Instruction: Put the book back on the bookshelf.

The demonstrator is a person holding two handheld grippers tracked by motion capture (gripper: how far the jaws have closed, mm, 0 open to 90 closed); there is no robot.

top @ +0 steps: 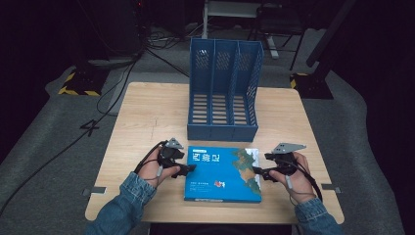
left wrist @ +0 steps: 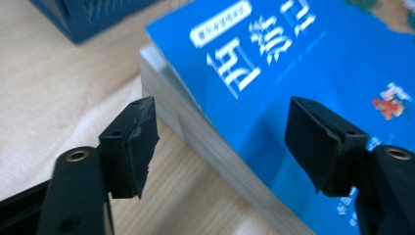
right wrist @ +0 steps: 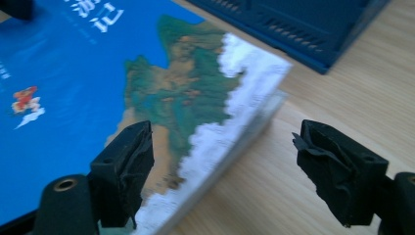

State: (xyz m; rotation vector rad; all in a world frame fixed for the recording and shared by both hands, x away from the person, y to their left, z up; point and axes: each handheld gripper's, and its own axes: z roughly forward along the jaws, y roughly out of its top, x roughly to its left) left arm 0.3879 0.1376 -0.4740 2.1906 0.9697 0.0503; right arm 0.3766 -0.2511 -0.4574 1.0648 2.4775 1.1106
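- Dark floor with cables and black stands surrounds a light wooden table, and the blue book lying flat near its front edge serves as the landmark for everything else.
- Left of the book, a denim sleeve comes in from the bottom, the forearm angled toward the book, and the left hand wraps the left gripper from behind and points it level at the book's left edge.
- Seen in the left gripper view, the left gripper stands released: its jaws are spread wide astride the book's left edge, one over bare wood and one above the cover, and neither pad presses on the book.
- Behind the book, just beyond its far edge, a blue file rack with three slots stands upright.
- Right of the book, the right hand, also in a denim sleeve, holds the right gripper level and aimed at the book's right edge.
- Seen in the right gripper view, the right gripper is likewise released, its jaws parted astride the right edge, gripping nothing.
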